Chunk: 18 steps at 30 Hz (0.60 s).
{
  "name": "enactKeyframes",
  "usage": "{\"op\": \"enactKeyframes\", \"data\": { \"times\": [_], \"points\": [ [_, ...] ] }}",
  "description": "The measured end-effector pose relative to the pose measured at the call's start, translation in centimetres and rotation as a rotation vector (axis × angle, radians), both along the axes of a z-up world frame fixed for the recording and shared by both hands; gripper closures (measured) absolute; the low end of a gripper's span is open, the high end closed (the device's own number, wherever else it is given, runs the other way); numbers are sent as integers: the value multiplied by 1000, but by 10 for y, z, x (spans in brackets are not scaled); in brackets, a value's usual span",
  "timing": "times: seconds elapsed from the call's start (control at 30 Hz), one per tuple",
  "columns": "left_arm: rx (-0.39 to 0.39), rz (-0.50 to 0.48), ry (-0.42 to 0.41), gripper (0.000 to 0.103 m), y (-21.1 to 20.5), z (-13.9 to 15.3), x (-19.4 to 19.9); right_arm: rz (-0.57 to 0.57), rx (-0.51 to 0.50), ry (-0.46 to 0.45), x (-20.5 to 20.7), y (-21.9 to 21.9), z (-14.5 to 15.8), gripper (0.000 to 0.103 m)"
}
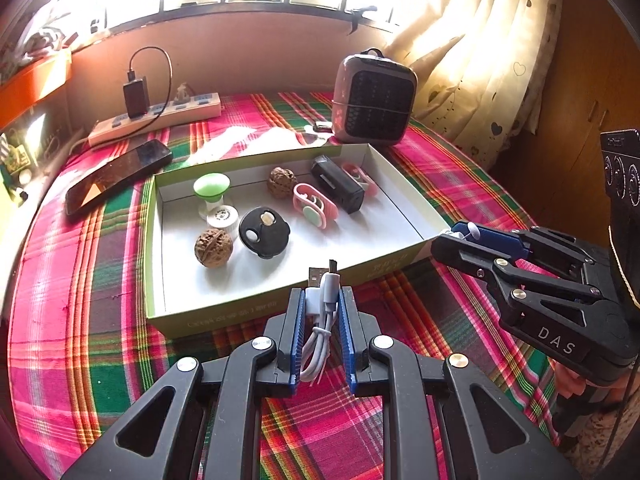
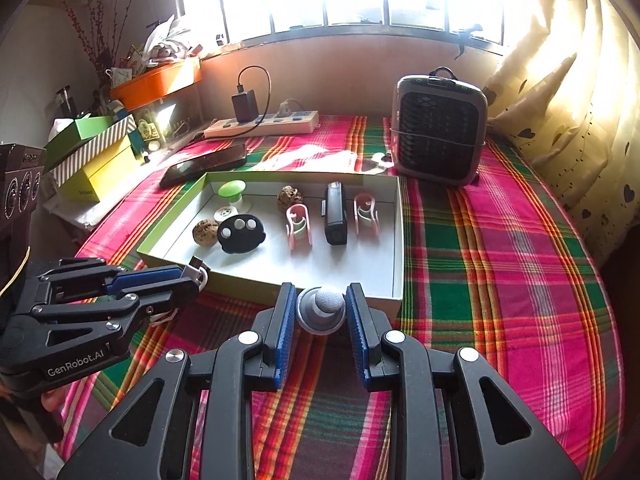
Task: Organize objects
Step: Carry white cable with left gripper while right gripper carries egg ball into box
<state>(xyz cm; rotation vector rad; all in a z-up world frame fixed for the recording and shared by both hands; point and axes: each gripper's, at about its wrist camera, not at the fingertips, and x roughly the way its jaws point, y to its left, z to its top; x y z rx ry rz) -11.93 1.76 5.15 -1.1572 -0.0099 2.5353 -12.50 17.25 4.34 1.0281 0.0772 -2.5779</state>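
The left gripper (image 1: 322, 300) clamps a coiled white USB cable (image 1: 320, 320) just before the shallow box (image 1: 256, 312); the right gripper (image 2: 321, 312) pinches a small grey knob-shaped piece (image 2: 323, 310) beside the box's near edge. Both hover above the plaid cloth (image 2: 500, 280).

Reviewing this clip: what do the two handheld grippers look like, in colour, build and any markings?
Both are matte black plastic linkage frames with triangular cut-outs and silver pivot pins, ending in two fingers faced with ribbed blue pads. The left gripper reads "GenRobot.AI" on its side; the right gripper reads "DAS". No sleeves are visible.
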Motion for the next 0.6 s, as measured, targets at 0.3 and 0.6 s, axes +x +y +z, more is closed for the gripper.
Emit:
{"op": "enactKeyframes", "data": {
  "times": [0.3,0.6],
  "points": [
    [-6,18,-11,88,-6,0,-24,0,-5,-19,-33,-4,1,76],
    [-25,34,-31,88,-11,-8,-48,-7,10,-62,-59,-9,-11,76]
  ]
}}
